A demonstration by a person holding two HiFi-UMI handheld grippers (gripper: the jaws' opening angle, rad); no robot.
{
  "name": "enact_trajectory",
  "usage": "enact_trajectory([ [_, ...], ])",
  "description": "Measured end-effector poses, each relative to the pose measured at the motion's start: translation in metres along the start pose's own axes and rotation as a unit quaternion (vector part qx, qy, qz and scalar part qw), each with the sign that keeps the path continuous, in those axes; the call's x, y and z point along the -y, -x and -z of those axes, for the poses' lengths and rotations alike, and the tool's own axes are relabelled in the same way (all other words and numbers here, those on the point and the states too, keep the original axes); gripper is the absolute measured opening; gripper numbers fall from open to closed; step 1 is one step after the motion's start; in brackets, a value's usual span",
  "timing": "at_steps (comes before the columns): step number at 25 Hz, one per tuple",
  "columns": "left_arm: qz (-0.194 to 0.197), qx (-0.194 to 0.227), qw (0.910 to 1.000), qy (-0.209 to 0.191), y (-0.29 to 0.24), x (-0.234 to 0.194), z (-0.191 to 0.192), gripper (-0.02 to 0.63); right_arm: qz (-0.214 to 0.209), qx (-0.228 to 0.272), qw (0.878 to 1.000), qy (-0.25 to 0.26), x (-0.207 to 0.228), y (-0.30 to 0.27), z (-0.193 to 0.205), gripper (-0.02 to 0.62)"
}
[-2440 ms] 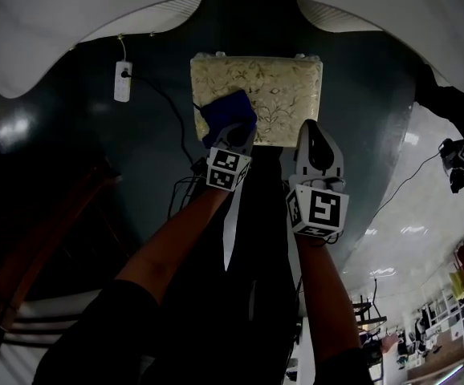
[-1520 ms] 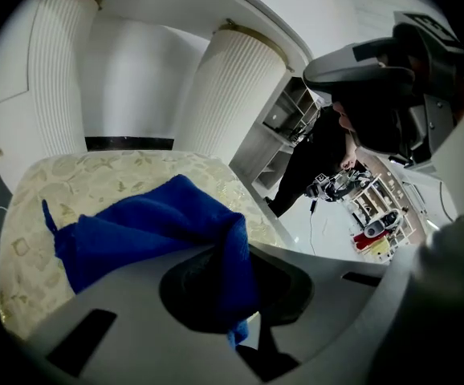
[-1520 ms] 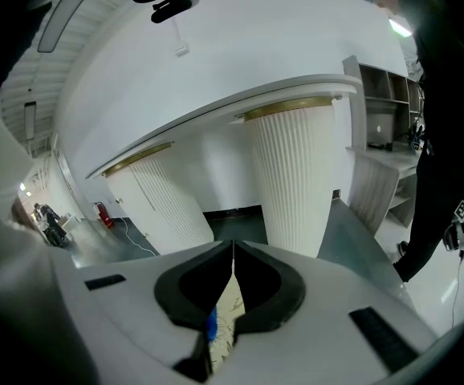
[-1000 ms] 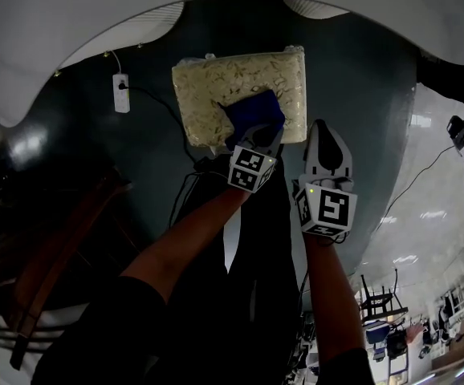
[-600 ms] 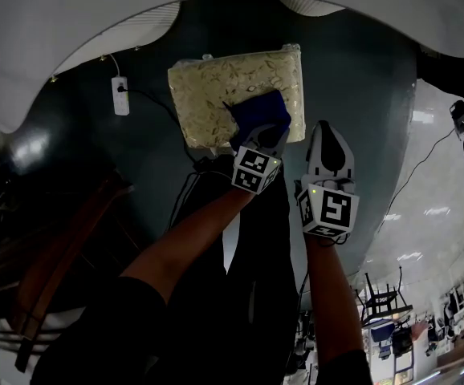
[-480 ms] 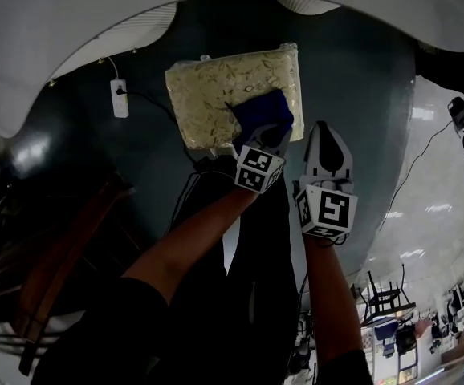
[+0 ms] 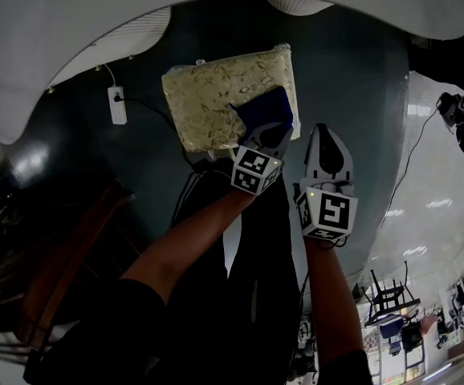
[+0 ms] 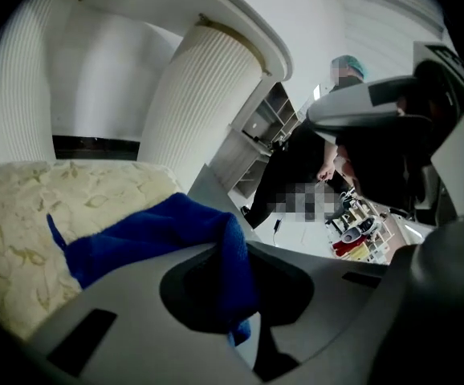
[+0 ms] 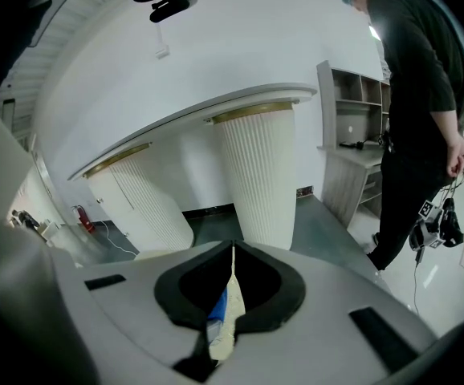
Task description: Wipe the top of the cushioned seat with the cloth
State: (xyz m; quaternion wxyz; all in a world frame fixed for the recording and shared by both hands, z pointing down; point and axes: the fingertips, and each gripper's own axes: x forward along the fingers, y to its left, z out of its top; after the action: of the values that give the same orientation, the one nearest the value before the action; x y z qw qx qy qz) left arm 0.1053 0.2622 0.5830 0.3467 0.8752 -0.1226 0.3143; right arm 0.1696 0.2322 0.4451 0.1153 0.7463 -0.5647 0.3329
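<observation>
Two tools: left tool clamps the cloth, its tips buried in folds, on the seat's right end; right tool, closed and empty, hangs near the seat.

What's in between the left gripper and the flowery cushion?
The blue cloth. The left gripper pinches it, and it lies on the cushioned seat. The left gripper view shows this best.

Before you, the cushioned seat stands on the floor, with the cloth on its near right corner under your left gripper. Your right gripper hangs just right of it, apparently clear of the seat. A power strip lies to the seat's left.
</observation>
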Motion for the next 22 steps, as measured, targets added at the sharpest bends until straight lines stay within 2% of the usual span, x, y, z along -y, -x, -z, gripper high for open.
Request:
enact_trajectory([
  [5,0.003,0.044,0.9989,-0.017,0.052,0.012,-0.034,0.035,-0.018,0.014,1.0,0.009,-0.028,0.026,-0.017,0.038],
  [8,-0.004,0.081,0.9963,-0.029,0.096,0.004,-0.062,0.035,-0.038,0.021,0.999,0.025,-0.059,0.031,-0.031,0.038],
  [12,-0.015,0.119,0.9924,-0.029,0.17,0.0,-0.101,0.035,-0.06,0.038,0.997,0.04,-0.1,0.052,-0.068,0.038],
  [15,-0.025,0.144,0.9887,-0.035,0.233,0.006,-0.133,0.035,-0.081,0.057,0.995,0.033,-0.136,0.078,-0.104,0.038],
  [19,-0.049,0.196,0.9787,-0.038,0.307,0.028,-0.185,0.035,-0.118,0.089,0.989,0.031,-0.172,0.119,-0.153,0.038],
  [22,-0.056,0.243,0.9674,-0.044,0.379,0.046,-0.218,0.035,-0.133,0.102,0.984,0.054,-0.218,0.157,-0.185,0.038],
])
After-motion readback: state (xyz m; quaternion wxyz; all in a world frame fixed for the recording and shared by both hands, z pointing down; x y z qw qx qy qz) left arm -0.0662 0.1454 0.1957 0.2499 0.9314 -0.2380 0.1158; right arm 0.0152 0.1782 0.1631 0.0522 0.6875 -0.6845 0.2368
